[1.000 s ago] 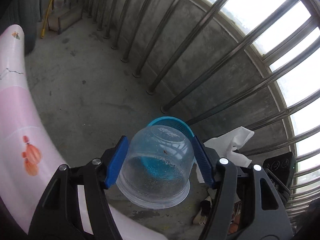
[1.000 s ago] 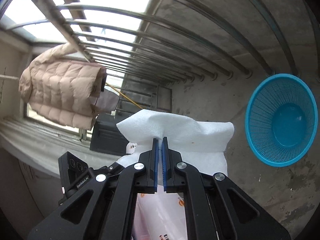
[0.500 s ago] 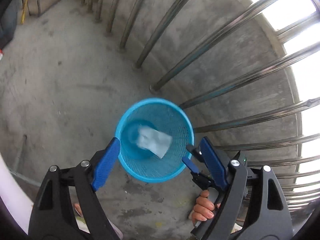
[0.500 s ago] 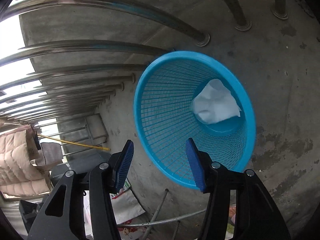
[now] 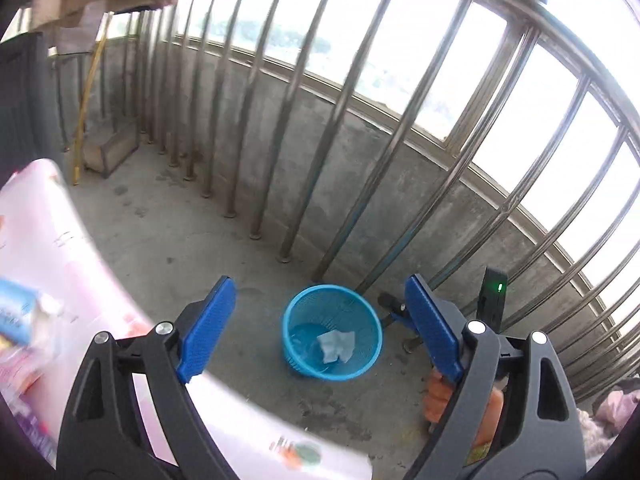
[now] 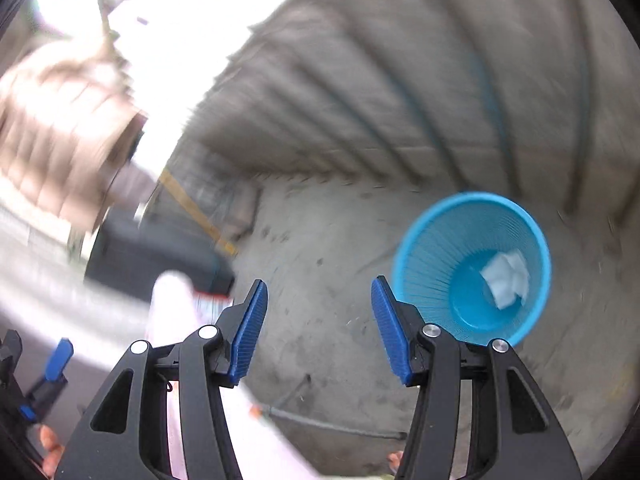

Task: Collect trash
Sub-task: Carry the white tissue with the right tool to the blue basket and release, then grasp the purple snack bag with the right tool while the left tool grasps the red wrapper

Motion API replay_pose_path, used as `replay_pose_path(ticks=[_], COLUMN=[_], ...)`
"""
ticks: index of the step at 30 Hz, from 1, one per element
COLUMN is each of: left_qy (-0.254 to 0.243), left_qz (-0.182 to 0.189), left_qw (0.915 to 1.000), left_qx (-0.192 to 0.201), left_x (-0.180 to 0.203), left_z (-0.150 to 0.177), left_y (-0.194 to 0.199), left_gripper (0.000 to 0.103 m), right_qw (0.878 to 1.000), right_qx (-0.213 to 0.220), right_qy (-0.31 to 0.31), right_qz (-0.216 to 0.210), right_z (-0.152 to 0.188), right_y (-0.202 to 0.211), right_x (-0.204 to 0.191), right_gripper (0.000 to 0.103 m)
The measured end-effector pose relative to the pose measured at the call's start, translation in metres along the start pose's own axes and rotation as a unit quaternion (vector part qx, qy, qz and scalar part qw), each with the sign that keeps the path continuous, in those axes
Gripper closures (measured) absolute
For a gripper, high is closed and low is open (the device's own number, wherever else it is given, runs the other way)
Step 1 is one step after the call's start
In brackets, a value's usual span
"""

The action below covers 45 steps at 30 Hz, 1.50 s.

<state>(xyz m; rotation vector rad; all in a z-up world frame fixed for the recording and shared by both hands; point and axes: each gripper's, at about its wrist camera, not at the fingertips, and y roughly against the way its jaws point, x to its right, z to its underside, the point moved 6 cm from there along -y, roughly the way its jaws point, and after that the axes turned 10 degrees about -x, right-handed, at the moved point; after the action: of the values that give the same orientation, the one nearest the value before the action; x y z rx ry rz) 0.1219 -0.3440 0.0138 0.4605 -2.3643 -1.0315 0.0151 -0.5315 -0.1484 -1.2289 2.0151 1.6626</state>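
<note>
Tissue (image 5: 336,345) lies in the bin (image 5: 332,332) ahead of both empty, open claws: left claw (image 5: 320,328), right claw (image 6: 318,330). Soft, light; pinch any fold.

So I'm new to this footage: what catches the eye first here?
The round blue mesh plastic basket on the grey concrete floor by the metal railing, with a crumpled white tissue inside. Both grippers, left and right, hang open and empty.
</note>
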Motion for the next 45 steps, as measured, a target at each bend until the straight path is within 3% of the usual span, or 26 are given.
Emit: replay_pose_path(ticks=[4, 9, 13, 19, 23, 27, 30, 33, 36, 38, 41, 45], left_qy=[0.026, 0.094, 0.174, 0.261, 0.314, 0.338, 0.353, 0.367, 0.395, 0.406, 0.414, 0.401], left_qz=[-0.042, -0.107, -0.156, -0.217, -0.198, -0.159, -0.106, -0.075, -0.049, -0.028, 0.014, 0.072], left_qw=[0.9986, 0.9864, 0.9629, 0.9224, 0.9081, 0.9066, 0.9095, 0.9117, 0.9064, 0.9046, 0.9027, 0.9020], left_qx=[0.019, 0.082, 0.134, 0.185, 0.194, 0.196, 0.192, 0.170, 0.142, 0.127, 0.118, 0.143], left_x=[-0.030, -0.089, -0.143, -0.204, -0.227, -0.237, -0.244, -0.255, -0.269, -0.275, -0.276, -0.265], left_z=[0.038, 0.101, 0.154, 0.221, 0.259, 0.274, 0.275, 0.275, 0.280, 0.283, 0.282, 0.272], left_y=[0.073, 0.174, 0.248, 0.319, 0.323, 0.307, 0.291, 0.271, 0.249, 0.236, 0.225, 0.236], left_gripper=[0.020, 0.018, 0.018, 0.018, 0.018, 0.032, 0.039, 0.041, 0.043, 0.043, 0.046, 0.048], right_qw=[0.994, 0.971, 0.945, 0.904, 0.880, 0.858, 0.832, 0.798, 0.761, 0.743, 0.728, 0.720], right_qx=[-0.043, -0.103, -0.163, -0.204, -0.233, -0.251, -0.246, -0.219, -0.205, -0.203, -0.204, -0.191], right_qy=[0.095, 0.208, 0.272, 0.363, 0.401, 0.440, 0.491, 0.556, 0.611, 0.634, 0.651, 0.665], right_qz=[-0.017, -0.051, -0.075, -0.101, -0.102, -0.083, -0.083, -0.084, -0.081, -0.076, -0.063, -0.051], right_z=[0.029, 0.093, 0.148, 0.212, 0.252, 0.286, 0.306, 0.328, 0.354, 0.369, 0.382, 0.386], right_y=[0.003, 0.008, 0.001, -0.005, -0.012, -0.019, -0.015, -0.006, -0.003, -0.006, -0.014, -0.021], right_x=[-0.075, -0.158, -0.217, -0.289, -0.314, -0.330, -0.344, -0.355, -0.362, -0.361, -0.359, -0.360], right_gripper=[0.050, 0.050, 0.050, 0.049, 0.045, 0.045, 0.044, 0.034, 0.030, 0.030, 0.030, 0.030])
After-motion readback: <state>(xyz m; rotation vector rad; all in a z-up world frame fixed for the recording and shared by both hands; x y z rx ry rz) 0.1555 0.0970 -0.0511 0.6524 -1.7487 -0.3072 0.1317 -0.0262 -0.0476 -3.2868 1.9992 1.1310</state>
